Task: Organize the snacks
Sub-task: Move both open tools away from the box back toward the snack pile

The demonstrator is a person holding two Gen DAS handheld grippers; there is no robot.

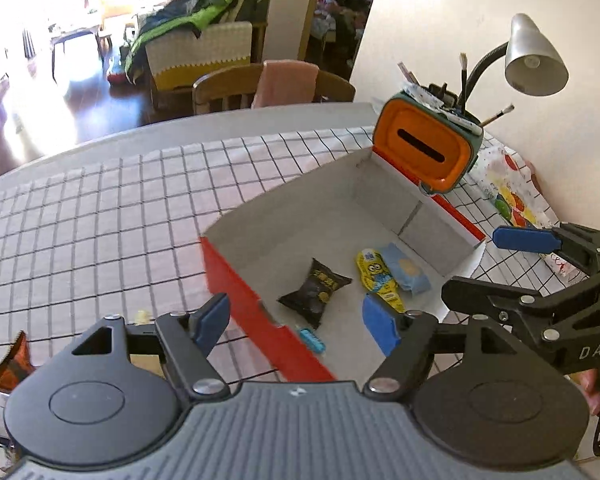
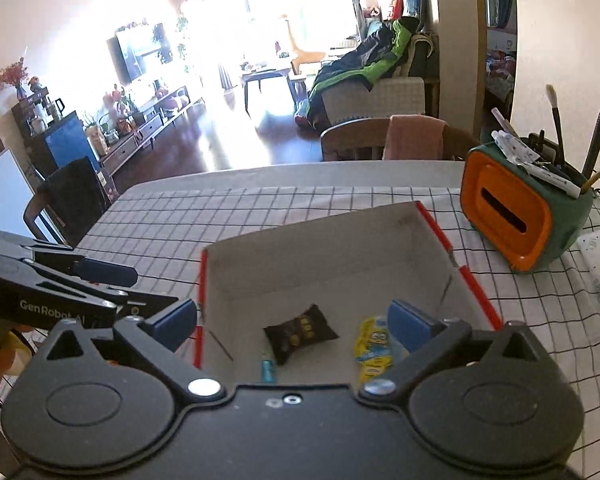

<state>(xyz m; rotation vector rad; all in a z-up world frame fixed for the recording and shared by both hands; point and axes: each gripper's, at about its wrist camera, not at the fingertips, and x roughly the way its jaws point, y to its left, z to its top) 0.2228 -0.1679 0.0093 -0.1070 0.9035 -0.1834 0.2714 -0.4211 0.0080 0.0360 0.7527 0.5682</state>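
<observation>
A cardboard box, red outside and grey inside, stands open on the checked tablecloth. On its floor lie a black snack packet, a yellow cartoon packet, a pale blue packet and a small teal piece. My left gripper hangs open over the box's near wall, holding nothing. My right gripper is wide open above the box, also holding nothing. Each gripper's blue pad shows at the edge of the other's view. An orange-brown packet lies on the cloth outside the box, at the left.
An orange and green holder with brushes stands right behind the box, beside a grey desk lamp. A colourful printed bag lies at the right. A wooden chair with a pink cloth stands at the table's far edge.
</observation>
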